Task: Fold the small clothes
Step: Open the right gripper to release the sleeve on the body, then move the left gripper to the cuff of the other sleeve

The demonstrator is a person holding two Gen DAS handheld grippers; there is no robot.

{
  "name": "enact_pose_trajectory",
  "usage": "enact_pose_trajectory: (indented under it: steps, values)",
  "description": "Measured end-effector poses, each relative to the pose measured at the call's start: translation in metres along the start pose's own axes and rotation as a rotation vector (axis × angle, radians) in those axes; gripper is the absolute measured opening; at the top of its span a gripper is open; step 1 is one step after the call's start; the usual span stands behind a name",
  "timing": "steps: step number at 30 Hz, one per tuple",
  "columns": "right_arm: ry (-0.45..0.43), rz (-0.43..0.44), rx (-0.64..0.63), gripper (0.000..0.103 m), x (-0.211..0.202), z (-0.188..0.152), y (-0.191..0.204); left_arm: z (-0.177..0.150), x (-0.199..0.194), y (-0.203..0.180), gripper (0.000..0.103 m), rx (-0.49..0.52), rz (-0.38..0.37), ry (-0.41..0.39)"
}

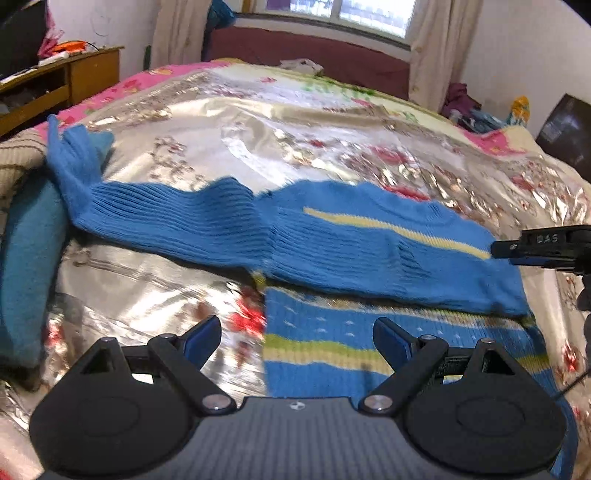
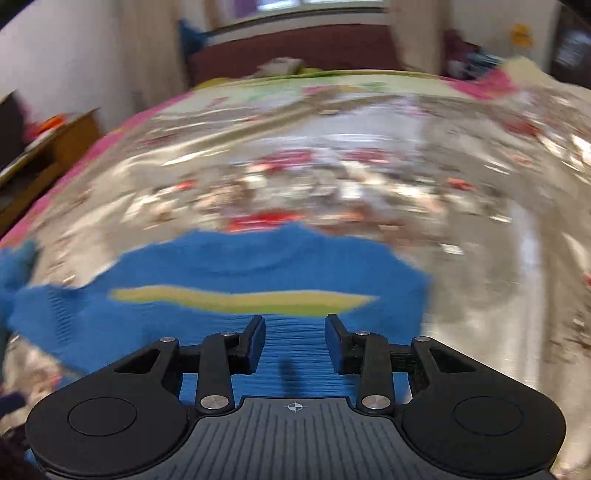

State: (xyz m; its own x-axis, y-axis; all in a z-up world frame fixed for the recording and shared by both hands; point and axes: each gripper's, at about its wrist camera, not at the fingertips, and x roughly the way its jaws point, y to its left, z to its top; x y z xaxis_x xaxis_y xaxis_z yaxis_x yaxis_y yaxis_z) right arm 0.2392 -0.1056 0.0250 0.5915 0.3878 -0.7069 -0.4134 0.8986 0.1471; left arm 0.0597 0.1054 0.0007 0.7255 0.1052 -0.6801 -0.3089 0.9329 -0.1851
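Blue knit sweater, yellow stripe, lies folded over itself across a shiny floral bedspread. Left gripper hovers above its lower edge, jaws spread wide, empty. Right gripper partly parted over the knit, gripping nothing. Wooden desk on the left, curtained window beyond the bed.

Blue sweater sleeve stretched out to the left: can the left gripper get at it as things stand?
Probably yes. The left gripper is open and empty, and nothing lies between it and the sleeve, only the bare bedspread.
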Motion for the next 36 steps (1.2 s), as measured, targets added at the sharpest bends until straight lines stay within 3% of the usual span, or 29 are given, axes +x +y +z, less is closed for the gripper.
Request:
enact_pose_trajectory:
  steps: [5, 9, 15, 21, 28, 36]
  values:
    - [0.051, 0.073, -0.103, 0.034, 0.015, -0.011, 0.044, 0.0, -0.006, 0.02, 0.093, -0.038, 0.027, -0.023]
    - [0.133, 0.007, -0.163, 0.036, 0.038, -0.026, 0.054, 0.001, -0.007, 0.038, 0.093, -0.107, 0.03, -0.024]
    - [0.089, 0.058, -0.094, 0.036, 0.024, -0.024, 0.049, 0.005, -0.014, 0.043, 0.093, -0.083, 0.062, -0.056]
    - [0.03, 0.012, 0.023, 0.036, -0.003, -0.034, 0.011, 0.006, -0.013, 0.043, 0.093, -0.082, 0.072, -0.043]
    - [0.0, -0.126, 0.068, 0.036, -0.024, -0.053, -0.047, 0.014, 0.001, 0.018, 0.093, -0.011, 0.033, -0.013]
    - [0.002, -0.127, 0.077, 0.036, -0.021, -0.06, -0.064, 0.026, 0.029, -0.016, 0.093, 0.084, 0.011, 0.018]
